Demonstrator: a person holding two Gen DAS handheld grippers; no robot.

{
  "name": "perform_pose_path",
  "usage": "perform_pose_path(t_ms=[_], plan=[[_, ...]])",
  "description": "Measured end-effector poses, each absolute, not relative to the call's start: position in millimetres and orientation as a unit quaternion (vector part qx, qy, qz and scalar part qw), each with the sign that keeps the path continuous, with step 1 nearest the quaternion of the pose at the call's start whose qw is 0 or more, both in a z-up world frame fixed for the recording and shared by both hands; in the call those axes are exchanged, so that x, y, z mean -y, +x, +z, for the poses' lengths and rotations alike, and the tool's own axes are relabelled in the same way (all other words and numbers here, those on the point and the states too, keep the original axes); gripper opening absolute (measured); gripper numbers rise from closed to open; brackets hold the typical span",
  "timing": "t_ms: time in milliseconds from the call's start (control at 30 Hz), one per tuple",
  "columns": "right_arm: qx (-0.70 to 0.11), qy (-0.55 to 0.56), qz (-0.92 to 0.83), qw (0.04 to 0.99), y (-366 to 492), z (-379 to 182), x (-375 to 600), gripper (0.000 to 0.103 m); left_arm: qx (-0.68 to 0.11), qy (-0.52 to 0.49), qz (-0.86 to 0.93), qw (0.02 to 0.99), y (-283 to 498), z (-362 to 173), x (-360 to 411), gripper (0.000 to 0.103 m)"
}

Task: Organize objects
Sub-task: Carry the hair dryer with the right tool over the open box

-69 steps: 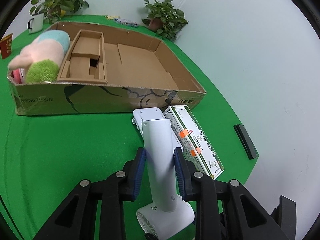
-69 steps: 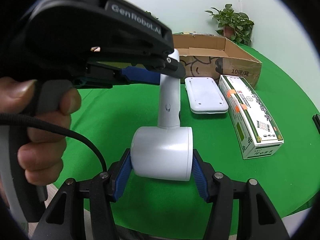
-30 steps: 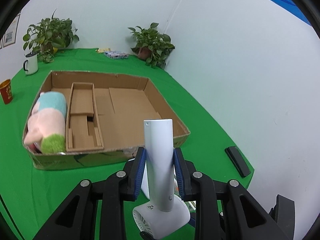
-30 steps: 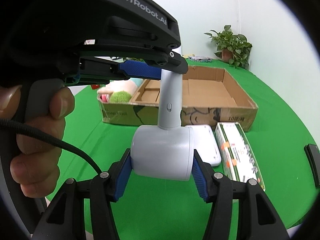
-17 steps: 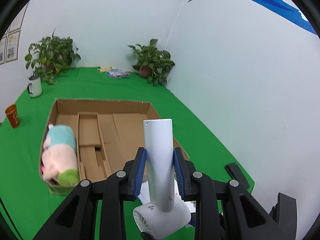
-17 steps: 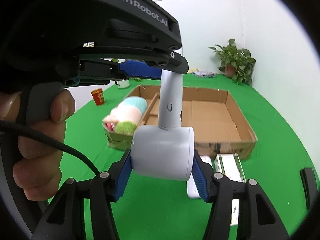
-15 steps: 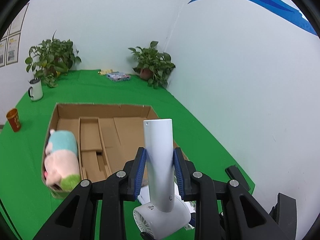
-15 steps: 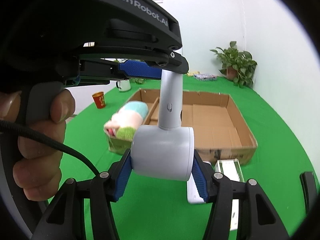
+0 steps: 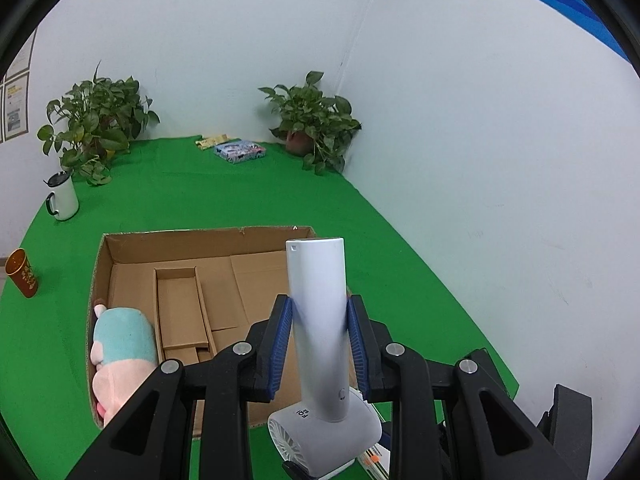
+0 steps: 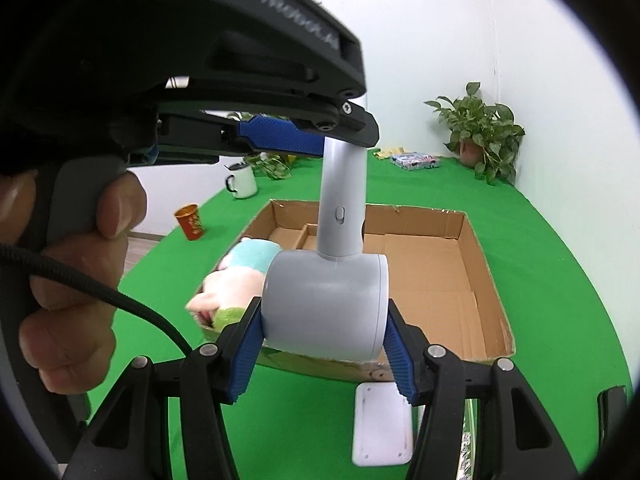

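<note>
A white handheld fan (image 9: 320, 344) is held by both grippers, up in the air. My left gripper (image 9: 319, 340) is shut on its handle. My right gripper (image 10: 325, 344) is shut on its round head (image 10: 326, 306). The left gripper also shows in the right wrist view (image 10: 280, 136), clamped on the handle's top. Below lies an open cardboard box (image 9: 172, 240) with an inner cardboard divider (image 9: 180, 308). A pink, blue and green plush toy (image 9: 120, 348) lies at the box's left side; it also shows in the right wrist view (image 10: 236, 276).
A white flat device (image 10: 382, 424) and a green-and-white carton (image 10: 466, 456) lie on the green cloth in front of the box. A white mug (image 9: 62, 200), a red cup (image 9: 22, 272), two potted plants (image 9: 316, 120) and a small colourful box (image 9: 239, 151) stand behind.
Both grippers have lifted the fan higher off the cloth and moved toward the box; the box now sits lower and farther in both views. Both grips are unchanged.
</note>
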State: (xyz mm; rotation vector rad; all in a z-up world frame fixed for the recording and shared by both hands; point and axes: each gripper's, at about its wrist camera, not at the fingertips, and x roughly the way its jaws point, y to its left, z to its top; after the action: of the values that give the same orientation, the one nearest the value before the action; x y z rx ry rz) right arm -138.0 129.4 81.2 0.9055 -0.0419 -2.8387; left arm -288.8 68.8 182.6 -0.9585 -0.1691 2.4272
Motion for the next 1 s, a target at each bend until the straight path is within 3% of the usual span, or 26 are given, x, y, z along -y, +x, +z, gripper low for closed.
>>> perform_pose_path(t_ms=[267,500,1000], plan=[[0.022,0.344,-0.936,0.074,-184,63,-143,0.055,0.07,-0.397,0.877,0.261,-366,145,-82,0.025],[0.043,0.39,-0.916,0.079,-222,27,-156,0.056,0.072,-0.448,0.855,0.252,-420,81,-94,0.025],[0.093,0.478,-0.866,0.109,-261,-42,-169,0.056,0.091,-0.538,0.81,0.214,-477,-33,-90,0.026]])
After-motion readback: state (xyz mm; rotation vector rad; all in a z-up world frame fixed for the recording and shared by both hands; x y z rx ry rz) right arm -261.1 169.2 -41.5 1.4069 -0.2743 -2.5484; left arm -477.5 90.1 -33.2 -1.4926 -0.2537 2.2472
